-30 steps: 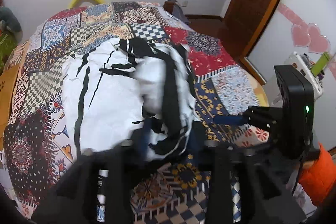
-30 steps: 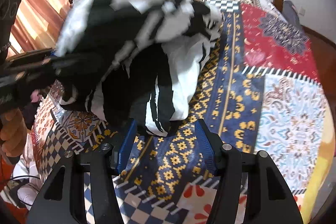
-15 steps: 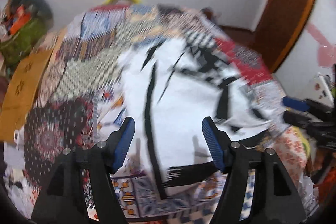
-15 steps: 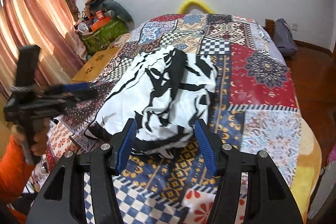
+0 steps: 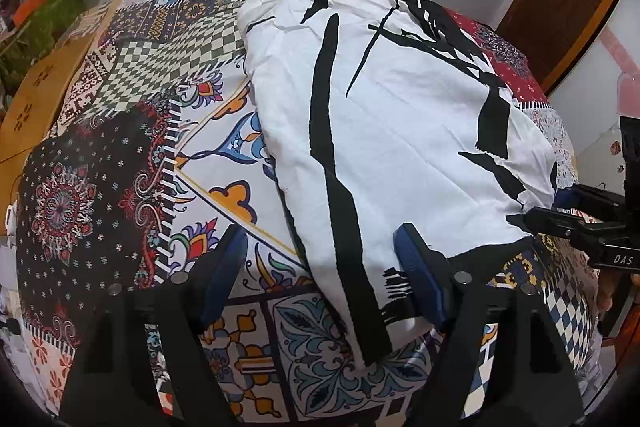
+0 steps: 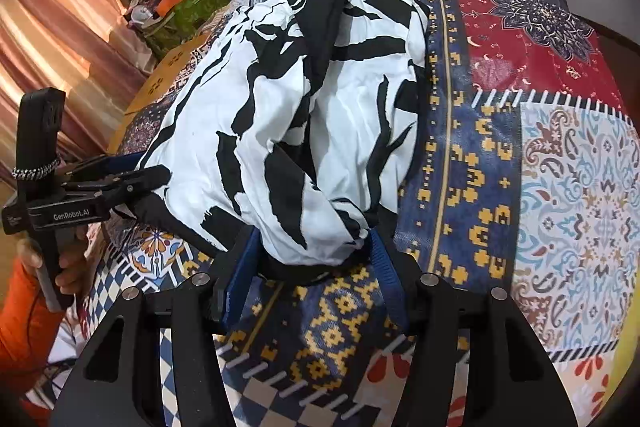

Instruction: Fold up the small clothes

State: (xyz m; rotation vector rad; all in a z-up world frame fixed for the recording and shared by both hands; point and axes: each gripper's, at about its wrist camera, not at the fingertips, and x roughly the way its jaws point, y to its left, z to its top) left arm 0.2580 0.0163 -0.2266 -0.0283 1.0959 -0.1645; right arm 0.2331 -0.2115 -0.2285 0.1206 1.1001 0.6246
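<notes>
My left gripper (image 5: pixel 320 271) and right gripper (image 6: pixel 308 267) are both spread, holding nothing. The white cotton garment with black brush-stroke print (image 5: pixel 392 131) lies on the patchwork bedspread (image 5: pixel 132 131), long axis running away from both tools. Its near hem sits between the right gripper's fingers, which are nearer; from the left tool it lies ahead and rightward.

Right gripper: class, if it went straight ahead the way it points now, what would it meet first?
Most likely the black-and-white garment: its bunched near end already sits between the open right gripper fingers, lying on the patchwork bedspread. Depth is unclear.
</notes>
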